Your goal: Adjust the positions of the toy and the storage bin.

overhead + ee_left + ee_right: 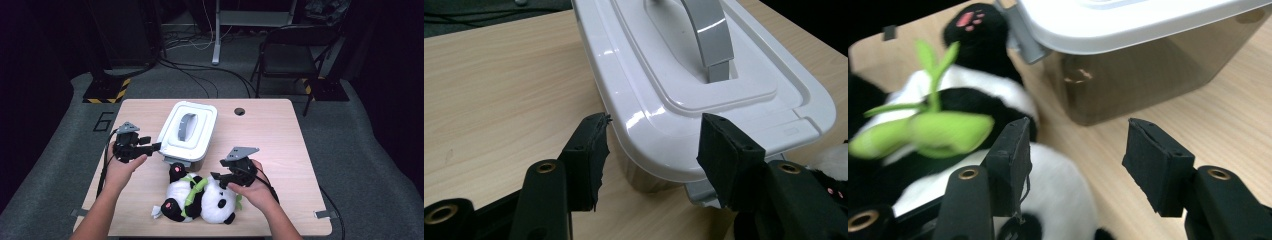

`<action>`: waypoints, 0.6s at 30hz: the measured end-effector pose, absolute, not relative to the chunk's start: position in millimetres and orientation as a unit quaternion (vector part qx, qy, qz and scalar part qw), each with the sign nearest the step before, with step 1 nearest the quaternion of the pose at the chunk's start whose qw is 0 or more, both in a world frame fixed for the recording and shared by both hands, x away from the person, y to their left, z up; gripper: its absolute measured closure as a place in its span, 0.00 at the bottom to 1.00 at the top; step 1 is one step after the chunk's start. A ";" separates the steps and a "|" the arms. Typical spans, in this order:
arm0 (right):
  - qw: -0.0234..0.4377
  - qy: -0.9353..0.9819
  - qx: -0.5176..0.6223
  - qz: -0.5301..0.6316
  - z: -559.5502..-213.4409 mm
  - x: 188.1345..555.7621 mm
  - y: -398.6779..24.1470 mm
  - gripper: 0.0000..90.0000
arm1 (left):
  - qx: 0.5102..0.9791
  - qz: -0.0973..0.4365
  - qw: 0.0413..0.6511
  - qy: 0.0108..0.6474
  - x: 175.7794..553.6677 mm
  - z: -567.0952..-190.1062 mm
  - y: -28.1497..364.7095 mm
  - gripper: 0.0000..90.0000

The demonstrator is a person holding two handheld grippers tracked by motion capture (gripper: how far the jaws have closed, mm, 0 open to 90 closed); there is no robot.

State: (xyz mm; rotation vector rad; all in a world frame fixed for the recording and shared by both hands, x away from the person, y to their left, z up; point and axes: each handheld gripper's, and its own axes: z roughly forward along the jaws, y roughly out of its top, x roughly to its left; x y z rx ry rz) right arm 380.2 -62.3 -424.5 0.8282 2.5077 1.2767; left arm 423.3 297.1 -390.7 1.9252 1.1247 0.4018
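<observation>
Lidded box point(187, 131), contents hidden; left claw point(156, 146), right claw point(216, 178) both apart, empty.

The box lid point(644, 107) is glossy white plastic with a smooth grey handle point(709, 35); the box wall point(1148, 70) looks translucent brownish plastic. The panda toys point(200, 200) are soft plush with green cloth leaves point(933, 130). The surface point(499, 90) is matt pale wood grain. Claw pads point(1155, 160) look matt black, rough-edged.

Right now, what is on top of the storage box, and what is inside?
A white lid with a grey handle covers the storage box. Its tinted wall shows nothing clearly inside; the lid hides the rest.
</observation>
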 end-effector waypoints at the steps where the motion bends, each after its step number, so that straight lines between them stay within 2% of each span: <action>1: 0.099 0.851 0.279 0.434 -425.3 374.6 -65.3 0.47 | 0.772 0.160 0.422 0.448 421.4 -389.8 298.6 0.50; 9: 0.075 0.852 0.250 0.454 -422.6 364.8 -64.5 0.47 | 0.766 0.163 0.429 0.451 412.2 -392.9 308.8 0.52; 18: 0.042 0.861 0.199 0.467 -421.3 362.0 -34.6 0.46 | 0.745 0.162 0.435 0.479 395.0 -408.4 331.9 0.52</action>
